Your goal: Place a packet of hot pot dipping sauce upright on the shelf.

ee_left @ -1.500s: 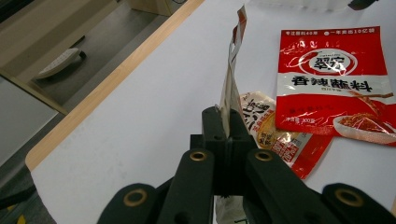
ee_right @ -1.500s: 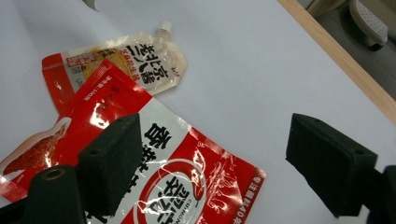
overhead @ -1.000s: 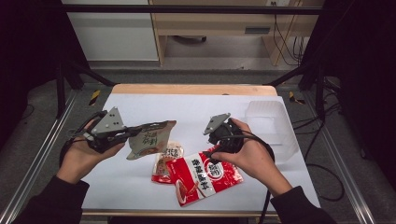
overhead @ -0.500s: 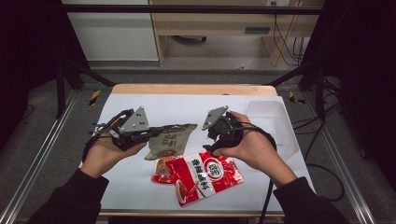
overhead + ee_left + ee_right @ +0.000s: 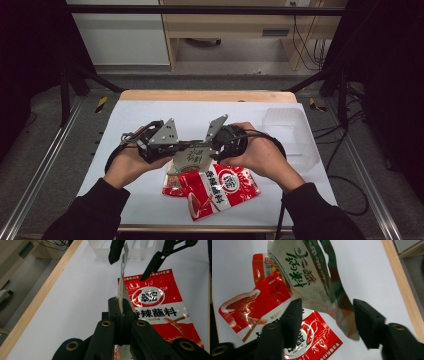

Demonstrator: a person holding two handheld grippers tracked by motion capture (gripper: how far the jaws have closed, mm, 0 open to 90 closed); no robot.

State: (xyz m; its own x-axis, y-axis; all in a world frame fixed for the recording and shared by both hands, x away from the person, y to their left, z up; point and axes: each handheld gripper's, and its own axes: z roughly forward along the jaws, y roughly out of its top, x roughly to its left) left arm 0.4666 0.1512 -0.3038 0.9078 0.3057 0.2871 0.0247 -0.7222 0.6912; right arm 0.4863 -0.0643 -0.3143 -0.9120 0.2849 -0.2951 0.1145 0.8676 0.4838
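Left gripper (image 5: 186,148) clamped on grey packet (image 5: 192,156), right gripper (image 5: 325,315) half-wide, just been closing — packet between, untouched — red packets (image 5: 220,190) below

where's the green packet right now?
High view: the green packet is held off the table at centre, clamped by the left gripper, above the red packets, its far end between the right gripper's open jaws.

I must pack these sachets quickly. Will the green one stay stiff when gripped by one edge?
Probably not. The green sachet curves and creases while the left gripper pinches its edge, so it looks thin, floppy and light. Its glossy film may slip.
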